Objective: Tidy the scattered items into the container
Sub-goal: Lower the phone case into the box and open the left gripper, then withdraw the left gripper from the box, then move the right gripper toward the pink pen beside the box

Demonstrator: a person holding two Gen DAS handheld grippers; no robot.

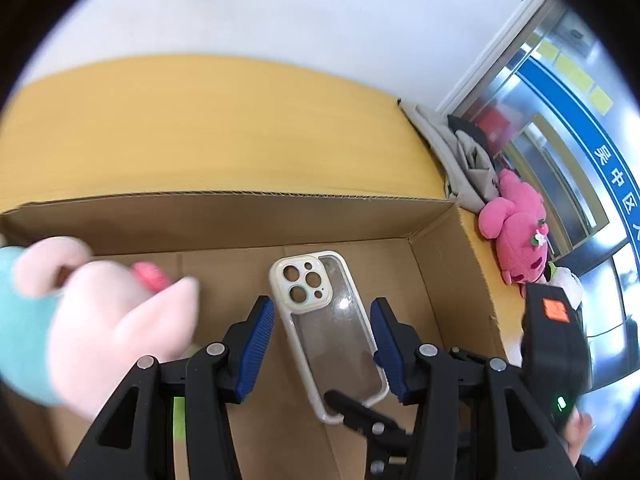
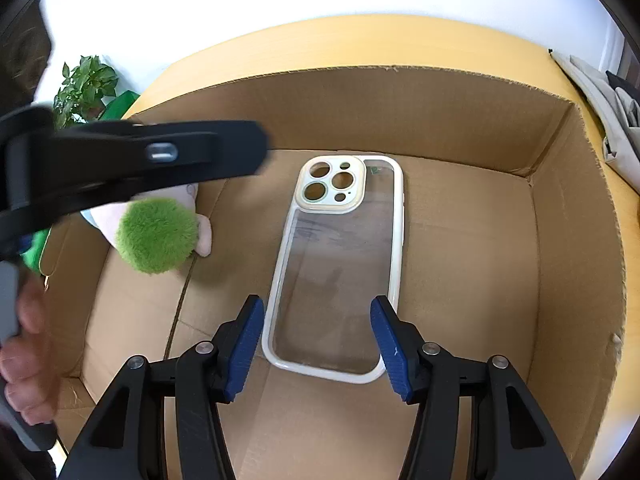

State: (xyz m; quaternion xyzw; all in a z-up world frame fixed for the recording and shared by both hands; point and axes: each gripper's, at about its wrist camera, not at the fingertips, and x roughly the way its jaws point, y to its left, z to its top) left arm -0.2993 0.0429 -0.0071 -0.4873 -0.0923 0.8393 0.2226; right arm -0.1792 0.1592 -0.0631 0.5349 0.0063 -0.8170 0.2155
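The phone case point(image 2: 338, 268) lies flat on the floor of the cardboard box point(image 2: 576, 240), near the middle. It is clear with a cream rim, and its camera holes point toward the far wall of the box.

Your right gripper point(image 2: 318, 340) hangs just above the near end of the phone case. Its jaws are partly open, with one blue pad on each side of the case. The pads look very close to the rim, but they do not seem to press on it.

Your left gripper point(image 1: 322, 340) is above the box too, on the left of the phone case. Its jaws are partly open, and nothing is held between them. The phone case shows in the gap, but it lies down below on the box floor.

A soft toy point(image 1: 100, 320) is in the box, left of the phone case. It is pink and light blue and has a fuzzy green ball point(image 2: 158, 236) on it. It looks blurry in the left view.

The box sits on a yellow surface point(image 1: 200, 128). A pink plush toy point(image 1: 516, 232) sits outside the box, past its right wall. A green plant point(image 2: 86, 86) stands beyond the far left corner of the box.
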